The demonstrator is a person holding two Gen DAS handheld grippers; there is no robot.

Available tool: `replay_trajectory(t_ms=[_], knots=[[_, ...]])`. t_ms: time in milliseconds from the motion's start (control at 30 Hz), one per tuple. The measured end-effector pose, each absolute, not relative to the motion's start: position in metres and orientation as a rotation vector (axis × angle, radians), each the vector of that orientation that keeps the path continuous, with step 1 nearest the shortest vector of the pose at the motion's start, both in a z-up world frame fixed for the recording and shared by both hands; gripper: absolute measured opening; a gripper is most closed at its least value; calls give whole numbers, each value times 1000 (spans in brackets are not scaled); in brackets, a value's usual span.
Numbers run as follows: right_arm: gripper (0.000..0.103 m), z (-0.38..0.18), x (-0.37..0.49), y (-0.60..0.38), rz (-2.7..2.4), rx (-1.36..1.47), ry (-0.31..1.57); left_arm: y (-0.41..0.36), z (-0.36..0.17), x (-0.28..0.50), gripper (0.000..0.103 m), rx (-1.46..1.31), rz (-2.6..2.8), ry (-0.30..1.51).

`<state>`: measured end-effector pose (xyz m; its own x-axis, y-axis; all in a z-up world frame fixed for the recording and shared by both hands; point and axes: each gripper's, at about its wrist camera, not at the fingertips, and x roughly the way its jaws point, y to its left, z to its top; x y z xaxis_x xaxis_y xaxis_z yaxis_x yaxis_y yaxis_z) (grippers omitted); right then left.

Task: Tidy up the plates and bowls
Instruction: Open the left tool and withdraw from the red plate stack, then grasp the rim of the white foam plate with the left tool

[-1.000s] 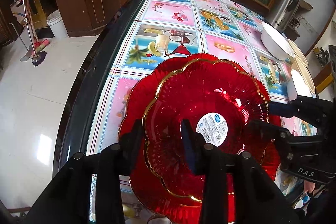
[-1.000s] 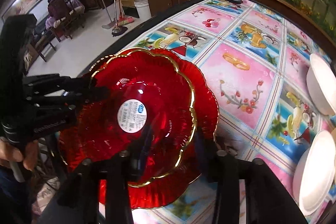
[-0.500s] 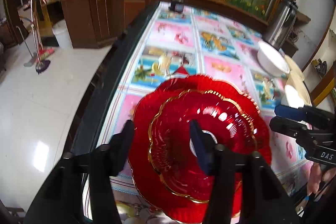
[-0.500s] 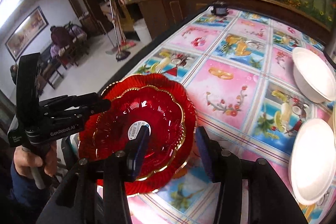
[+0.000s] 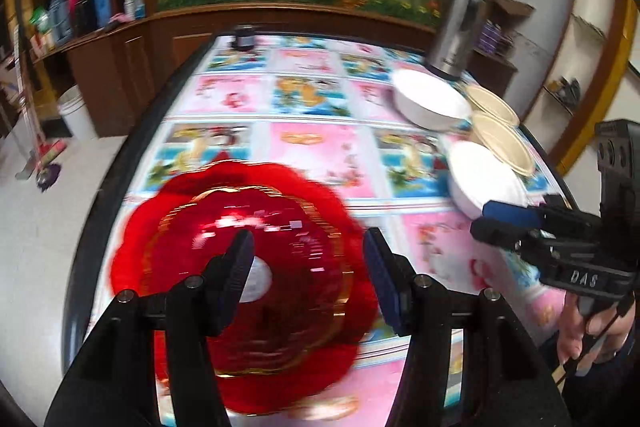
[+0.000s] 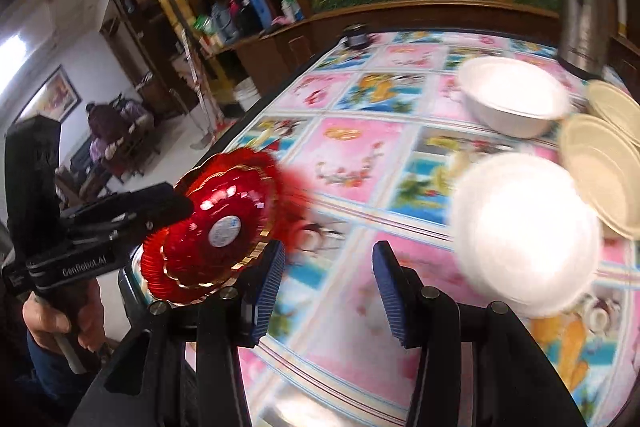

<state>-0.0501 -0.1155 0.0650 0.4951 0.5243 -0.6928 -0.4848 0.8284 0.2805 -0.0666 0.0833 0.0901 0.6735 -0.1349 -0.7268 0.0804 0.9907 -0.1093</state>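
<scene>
Two red scalloped plates with gold rims sit stacked near the table's left front edge; they also show in the right wrist view, blurred. My left gripper is open and empty above them. My right gripper is open and empty over the tablecloth, and shows at the right of the left wrist view. A white bowl lies just right of it. A second white bowl and two cream plates lie farther back right.
The table has a pink and blue picture cloth and a dark rim. A steel thermos stands at the back right, a small dark jar at the back. A wooden cabinet runs behind.
Both grippers let go of the red plates, opened wider and drew back and up. The right gripper swung right toward the white bowls. The plates stay stacked on the table.
</scene>
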Motion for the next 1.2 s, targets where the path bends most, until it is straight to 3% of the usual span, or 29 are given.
replay_trajectory(t_ms=[467, 867, 933, 967, 1000, 1033, 1067, 1200], knots=[[48, 49, -51, -266, 344, 267, 807, -41, 69, -55, 55, 64, -281, 892], [48, 28, -15, -287, 296, 374, 852, -48, 72, 13, 54, -132, -238, 898], [47, 25, -7, -282, 286, 362, 859, -55, 61, 25, 49, -153, -262, 925], [44, 23, -4, -282, 285, 362, 863, -58, 56, 28, 39, -152, -260, 940], [38, 21, -1, -280, 290, 364, 868, -63, 47, 32, 25, -153, -284, 967], [21, 19, 1, -276, 303, 363, 878, -65, 43, 31, 18, -161, -303, 975], [14, 18, 1, -273, 328, 366, 880, -66, 40, 29, 10, -160, -308, 981], [12, 22, -14, -260, 336, 315, 859, -67, 44, 3, 11, -77, -287, 939]])
